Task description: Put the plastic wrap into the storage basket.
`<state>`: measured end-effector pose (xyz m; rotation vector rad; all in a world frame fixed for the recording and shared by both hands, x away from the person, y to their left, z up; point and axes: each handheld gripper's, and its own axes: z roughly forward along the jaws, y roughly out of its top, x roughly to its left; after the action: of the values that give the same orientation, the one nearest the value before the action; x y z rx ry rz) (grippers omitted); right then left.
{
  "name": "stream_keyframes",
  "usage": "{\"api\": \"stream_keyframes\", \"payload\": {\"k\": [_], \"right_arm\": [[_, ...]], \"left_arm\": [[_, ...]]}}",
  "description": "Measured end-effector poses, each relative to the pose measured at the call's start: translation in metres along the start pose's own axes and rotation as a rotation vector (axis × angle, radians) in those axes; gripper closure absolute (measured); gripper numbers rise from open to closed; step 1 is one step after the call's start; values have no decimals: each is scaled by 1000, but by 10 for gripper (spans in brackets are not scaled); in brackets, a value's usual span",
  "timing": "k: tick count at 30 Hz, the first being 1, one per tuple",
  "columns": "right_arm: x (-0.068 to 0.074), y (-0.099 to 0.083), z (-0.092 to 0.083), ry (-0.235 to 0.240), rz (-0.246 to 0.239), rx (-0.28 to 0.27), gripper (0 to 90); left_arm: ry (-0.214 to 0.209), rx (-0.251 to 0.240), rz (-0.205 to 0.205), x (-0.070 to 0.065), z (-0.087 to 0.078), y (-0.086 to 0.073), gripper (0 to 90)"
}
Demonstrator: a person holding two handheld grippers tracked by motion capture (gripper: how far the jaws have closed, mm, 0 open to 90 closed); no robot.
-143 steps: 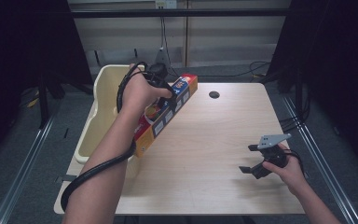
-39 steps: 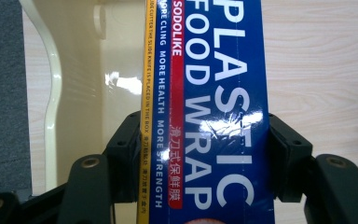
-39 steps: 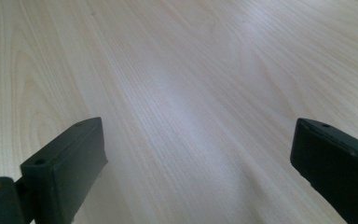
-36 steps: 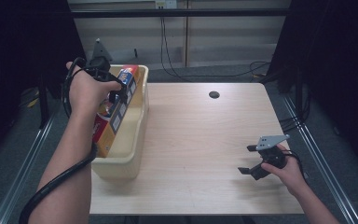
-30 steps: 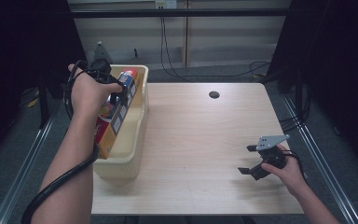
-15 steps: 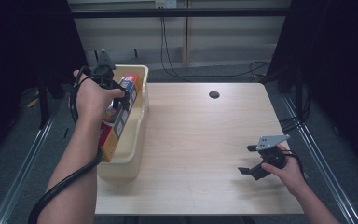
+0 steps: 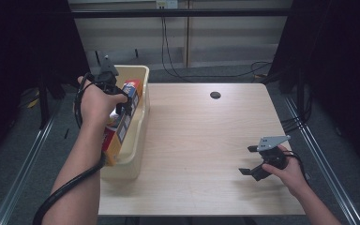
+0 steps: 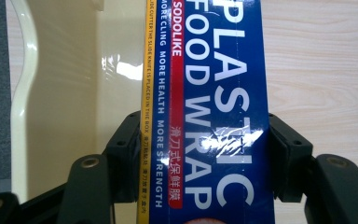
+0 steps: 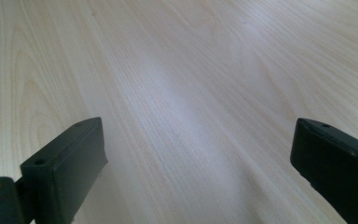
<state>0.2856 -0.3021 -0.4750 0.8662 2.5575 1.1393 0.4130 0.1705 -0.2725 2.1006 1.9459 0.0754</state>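
Box axis: the plastic wrap box (image 7: pixel 122 123) is long and narrow; in the high view it runs from near the person toward the far end of the table, far end raised, near end sunk in the cream plastic bin (image 7: pixel 138 140).
Box position: inside the bin, which overhangs the left edge of the wooden table (image 7: pixel 201 140); the box leans along the bin's length.
Writing: in the left gripper view the blue face (image 8: pixel 209 112) reads "PLASTIC FOOD WRAP" in white; a red band carries "SODOLIKE" and Chinese characters; beside it "MORE CLING MORE HEALTH MORE STRENGTH"; a yellow strip bears small print, partly legible, mentioning a slide knife placed in the box.
Left gripper (image 7: pixel 119 101): jaws clamped on the box's two long sides, about mid-length; bin wall at one side, table wood at the other.
Right gripper (image 7: pixel 253 160): jaws spread wide, holding nothing, just above bare wood near the table's right front.
Change: 4.8 s ago the box was held over the table's left edge; since then it has gone into the bin; the right gripper has stayed put.
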Motion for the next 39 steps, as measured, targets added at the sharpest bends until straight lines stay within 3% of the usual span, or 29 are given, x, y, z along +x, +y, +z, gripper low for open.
{"api": "stream_keyframes", "payload": {"k": [17, 39], "right_arm": [[0, 0, -1, 4, 1, -2, 31], [0, 0, -1, -1, 0, -2, 32]], "left_arm": [[-1, 11, -17, -5, 14, 0, 402], [-15, 42, -44, 0, 28, -3, 401]]}}
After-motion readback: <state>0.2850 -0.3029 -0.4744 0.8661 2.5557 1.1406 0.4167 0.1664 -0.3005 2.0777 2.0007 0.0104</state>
